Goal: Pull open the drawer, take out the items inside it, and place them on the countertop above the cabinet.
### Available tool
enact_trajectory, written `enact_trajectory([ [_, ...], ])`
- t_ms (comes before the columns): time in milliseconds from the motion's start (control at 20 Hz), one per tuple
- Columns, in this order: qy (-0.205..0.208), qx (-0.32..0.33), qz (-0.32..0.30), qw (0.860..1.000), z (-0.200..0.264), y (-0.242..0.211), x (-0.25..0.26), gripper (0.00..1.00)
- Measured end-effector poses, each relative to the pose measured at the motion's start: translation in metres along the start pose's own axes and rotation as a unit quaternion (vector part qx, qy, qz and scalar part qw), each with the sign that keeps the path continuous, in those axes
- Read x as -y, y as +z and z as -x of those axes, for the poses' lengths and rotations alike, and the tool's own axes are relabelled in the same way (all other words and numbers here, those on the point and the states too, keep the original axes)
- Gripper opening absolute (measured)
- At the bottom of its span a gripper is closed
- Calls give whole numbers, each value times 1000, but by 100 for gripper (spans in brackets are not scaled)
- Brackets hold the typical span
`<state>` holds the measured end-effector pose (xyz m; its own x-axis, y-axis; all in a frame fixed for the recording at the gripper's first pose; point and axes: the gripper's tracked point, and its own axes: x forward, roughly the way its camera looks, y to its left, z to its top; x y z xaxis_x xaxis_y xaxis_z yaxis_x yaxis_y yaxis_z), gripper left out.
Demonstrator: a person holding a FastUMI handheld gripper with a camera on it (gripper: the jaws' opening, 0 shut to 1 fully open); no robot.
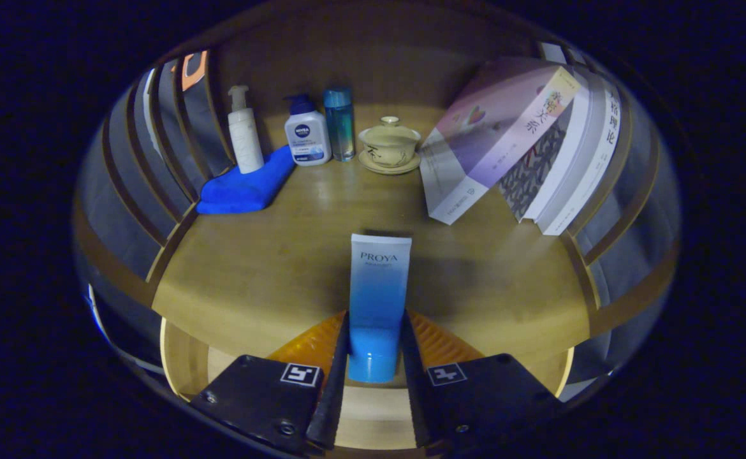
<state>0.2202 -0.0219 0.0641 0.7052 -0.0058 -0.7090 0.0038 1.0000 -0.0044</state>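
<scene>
My gripper is shut on a blue and white tube, both fingers pressing its blue cap end. The tube points away from me, its white end out over the wooden countertop. Below the fingers, the open drawer shows its pale inner wall and floor under the countertop's front edge. What else lies inside the drawer is hidden by the gripper.
At the back of the countertop stand a white pump bottle, a white bottle with a blue pump, a blue clear bottle and a lidded tea bowl. A folded blue cloth lies left; leaning books fill the right. Slatted side walls flank both sides.
</scene>
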Motion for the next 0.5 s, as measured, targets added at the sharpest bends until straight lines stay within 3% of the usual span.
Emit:
enact_trajectory([
  [300, -1, 39, -16, 999, 5, 7, 6, 52],
  [500, -8, 117, -12, 993, 36, 24, 15, 67],
])
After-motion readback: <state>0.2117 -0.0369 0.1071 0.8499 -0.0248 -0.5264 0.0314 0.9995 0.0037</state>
